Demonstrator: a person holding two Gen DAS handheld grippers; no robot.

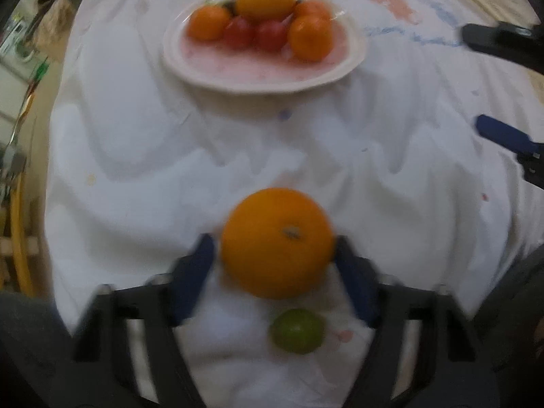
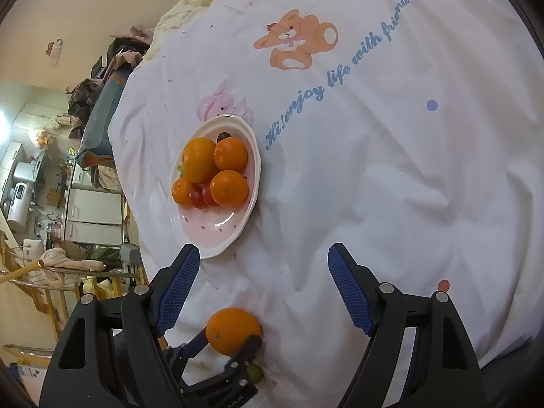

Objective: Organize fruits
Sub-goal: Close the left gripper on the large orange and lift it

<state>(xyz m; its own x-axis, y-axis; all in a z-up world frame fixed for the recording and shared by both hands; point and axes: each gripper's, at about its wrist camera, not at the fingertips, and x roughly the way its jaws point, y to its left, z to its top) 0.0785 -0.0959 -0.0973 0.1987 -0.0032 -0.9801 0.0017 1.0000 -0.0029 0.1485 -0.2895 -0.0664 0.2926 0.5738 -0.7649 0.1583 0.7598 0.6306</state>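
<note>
My left gripper (image 1: 275, 248) is shut on a large orange (image 1: 277, 241) and holds it above the white sheet; the orange also shows in the right wrist view (image 2: 233, 335). A small green fruit (image 1: 296, 330) lies on the sheet just below it. A white and pink plate (image 1: 258, 78) farther ahead holds several oranges and two red tomatoes (image 1: 255, 34). My right gripper (image 2: 263, 272) is open and empty, hovering near the plate's (image 2: 217, 234) near edge. It appears at the right edge of the left wrist view (image 1: 499, 85).
A white printed bed sheet (image 2: 374, 170) with cartoon animals and blue lettering covers the surface. Its left edge drops off to a cluttered room with cabinets (image 2: 91, 210) and a drying rack (image 2: 51, 272).
</note>
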